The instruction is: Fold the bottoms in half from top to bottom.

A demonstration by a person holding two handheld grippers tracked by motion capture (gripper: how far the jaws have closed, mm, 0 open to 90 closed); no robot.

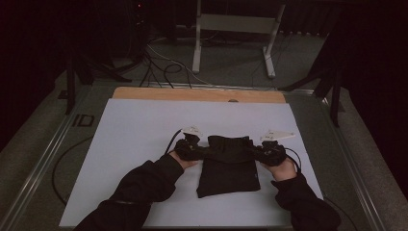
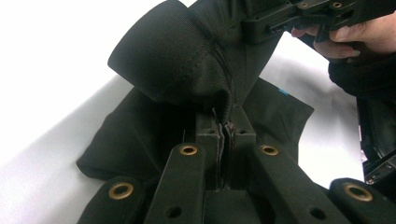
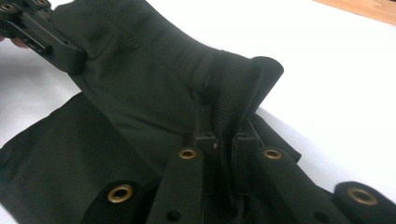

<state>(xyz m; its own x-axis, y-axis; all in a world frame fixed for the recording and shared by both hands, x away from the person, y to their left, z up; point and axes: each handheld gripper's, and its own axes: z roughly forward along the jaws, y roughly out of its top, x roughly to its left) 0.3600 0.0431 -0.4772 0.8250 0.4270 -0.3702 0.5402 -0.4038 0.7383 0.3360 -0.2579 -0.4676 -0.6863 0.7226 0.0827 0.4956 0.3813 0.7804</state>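
White mat [image 1: 144, 144] under all. Black garment [image 1: 228, 171] mid-mat, long axis toward the person, top edge stretched crosswise — probably mid-fold. Left gripper [image 1: 195, 150] clamped on its left corner, right gripper [image 1: 262, 150] on the right — equally near.

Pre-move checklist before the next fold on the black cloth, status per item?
1. Left gripper shut on the cloth: ok, fabric pinched between the closed jaws.
2. Right gripper shut on the cloth: ok, fabric bunched between its jaws.
3. Grips on opposite sides of the cloth: ok, one at each side in the high view.
4. Held edge lifted off the lower layer: ok, it rises above the flat part in both gripper views.
5. Lower part lying flat on the white sheet: ok, though its near-left corner looks slightly uneven.
6. How many layers each jaw pair holds: cannot tell.
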